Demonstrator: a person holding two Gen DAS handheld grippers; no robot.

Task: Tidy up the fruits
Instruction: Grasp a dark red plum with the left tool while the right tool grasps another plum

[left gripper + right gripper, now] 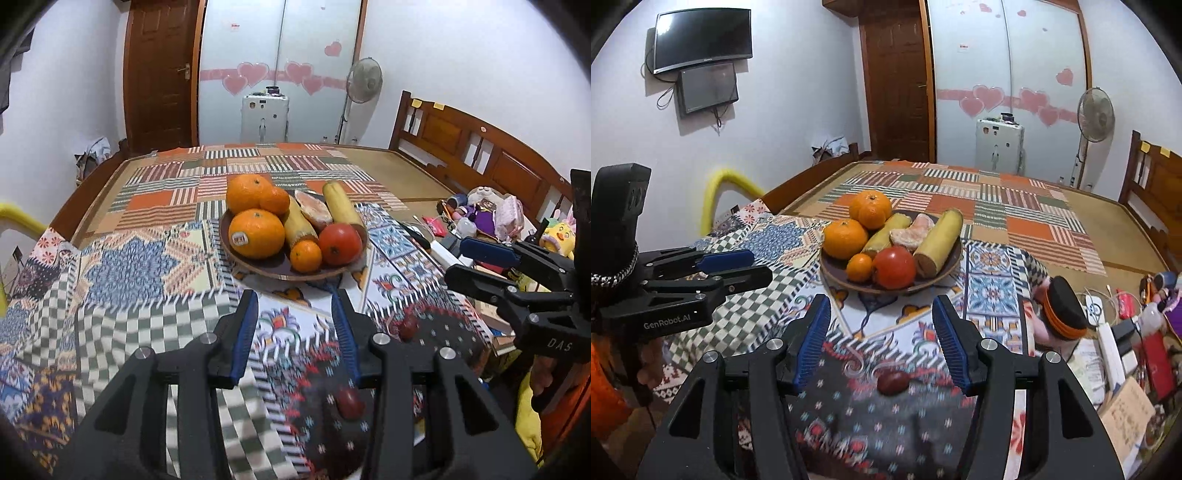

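A brown plate [258,264] on the patterned cloth holds several oranges [256,233], two bananas [341,204], a red tomato [340,244] and peeled citrus [314,209]. The plate [834,275] also shows in the right wrist view. Two small dark red fruits lie loose on the cloth: one [409,327] right of my left gripper, one [349,402] lower down. My left gripper [295,336] is open and empty, short of the plate. My right gripper [881,341] is open and empty above a dark red fruit [893,383] between its fingers.
Toys, boxes and a power strip [1108,343] crowd the right side. A pink toy with a black-and-orange hat [1063,308] lies at the cloth's right edge. A wooden headboard [480,147] stands at the right, a fan [364,83] and door [162,74] behind.
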